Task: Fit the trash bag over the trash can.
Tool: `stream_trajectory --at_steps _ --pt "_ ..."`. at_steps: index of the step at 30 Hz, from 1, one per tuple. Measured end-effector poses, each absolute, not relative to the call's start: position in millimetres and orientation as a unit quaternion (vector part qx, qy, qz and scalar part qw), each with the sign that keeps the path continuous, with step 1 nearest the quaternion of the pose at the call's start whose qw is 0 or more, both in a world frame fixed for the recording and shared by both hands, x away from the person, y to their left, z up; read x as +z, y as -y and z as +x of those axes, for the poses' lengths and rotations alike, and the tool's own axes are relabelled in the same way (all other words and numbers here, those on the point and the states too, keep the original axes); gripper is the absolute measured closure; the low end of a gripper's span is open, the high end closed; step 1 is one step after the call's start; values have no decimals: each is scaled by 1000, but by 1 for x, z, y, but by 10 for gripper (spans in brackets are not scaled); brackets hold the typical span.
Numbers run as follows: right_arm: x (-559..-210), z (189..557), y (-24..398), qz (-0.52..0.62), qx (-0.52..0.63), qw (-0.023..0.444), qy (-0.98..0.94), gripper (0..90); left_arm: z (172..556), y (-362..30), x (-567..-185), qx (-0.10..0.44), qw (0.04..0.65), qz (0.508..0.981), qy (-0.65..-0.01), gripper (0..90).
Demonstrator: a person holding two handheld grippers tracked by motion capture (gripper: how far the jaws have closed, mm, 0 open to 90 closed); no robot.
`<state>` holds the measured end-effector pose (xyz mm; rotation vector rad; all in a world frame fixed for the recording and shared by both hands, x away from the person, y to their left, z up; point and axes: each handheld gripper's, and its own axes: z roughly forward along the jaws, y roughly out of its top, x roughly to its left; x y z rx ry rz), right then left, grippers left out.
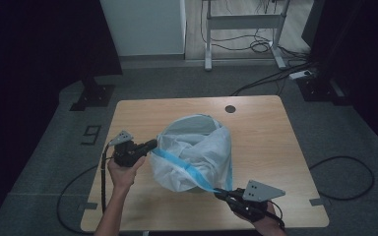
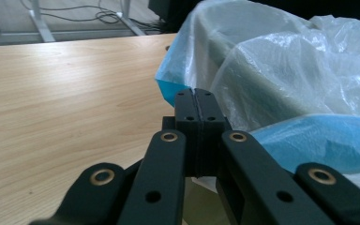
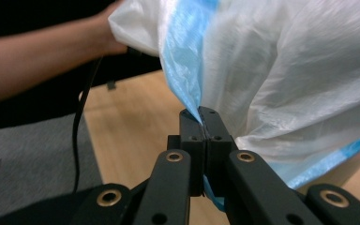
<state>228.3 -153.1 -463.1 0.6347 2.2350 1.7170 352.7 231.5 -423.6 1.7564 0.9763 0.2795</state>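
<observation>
A white plastic bag (image 1: 197,152) with a blue band (image 1: 182,167) covers a round bin on the wooden table (image 1: 266,137). My left gripper (image 1: 152,144) is at the bag's left side. Its jaws are shut, and their tips (image 2: 197,93) meet the blue hem (image 2: 166,86), which runs taut from there. My right gripper (image 1: 221,192) is near the table's front edge, shut on the blue band (image 3: 185,56). The band comes down into its closed tips (image 3: 200,112). The bag's white plastic (image 3: 300,70) bulges just beyond.
A dark round hole (image 1: 230,108) sits in the tabletop near its far edge. Cables (image 1: 344,177) loop on the grey floor to the right, and a white desk frame (image 1: 241,19) stands at the back. A person's forearm (image 3: 37,56) reaches to the bag's far side.
</observation>
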Motion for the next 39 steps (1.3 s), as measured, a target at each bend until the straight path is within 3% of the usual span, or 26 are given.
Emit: stream_trajectory --at_steps 14,17,21,26,34,39 --pt "-510 246 151 265 541 130 -787 867 345 -233 -433 104 523 743 -404 893" --pt "-512 245 157 270 547 133 -781 828 345 -233 -432 105 522 743 -404 892" --pt "-497 236 170 269 578 164 -753 587 344 -232 -433 106 520 745 -403 890" --pt "-478 239 187 295 597 200 -719 430 344 -230 -433 106 521 745 -403 889" --pt "-459 269 178 293 596 199 -721 347 346 -227 -434 103 522 746 -401 888" --pt "-459 288 177 278 603 173 -727 401 346 -227 -434 102 523 746 -400 888"
